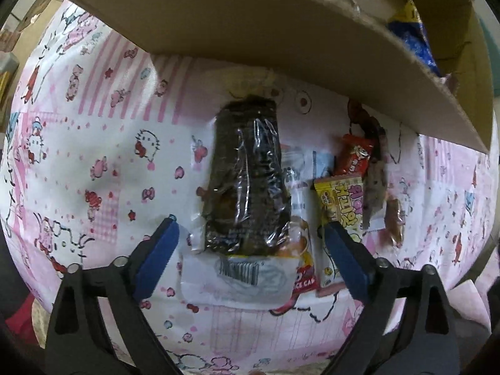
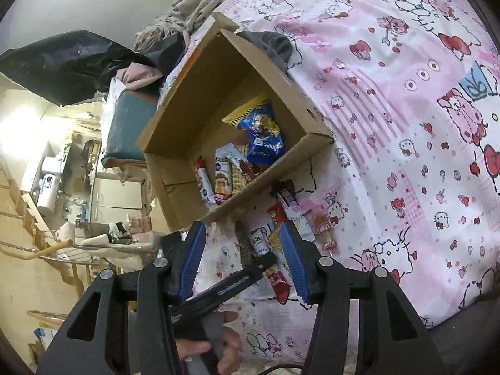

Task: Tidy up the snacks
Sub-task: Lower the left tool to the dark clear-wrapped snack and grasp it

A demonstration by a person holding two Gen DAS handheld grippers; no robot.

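Left wrist: cardboard box [image 1: 281, 31] cropped, dark cake packet [image 1: 247, 175] hiding wrappers

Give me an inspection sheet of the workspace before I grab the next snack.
Surface: pink-and-white cartoon-print bedsheet, wrinkled.
Job's things: open brown cardboard box holding a blue-and-yellow snack bag and several bars; dark clear-wrapped snack pack, yellow candy packet and red candy packet lie outside beside it.
Clutter: pile of clothes and a black plastic bag behind the box.
Grippers: left gripper open, straddling the dark pack; right gripper open, empty.
Cables: nothing seen.
Surroundings: cluttered room with shelving beyond the bed.
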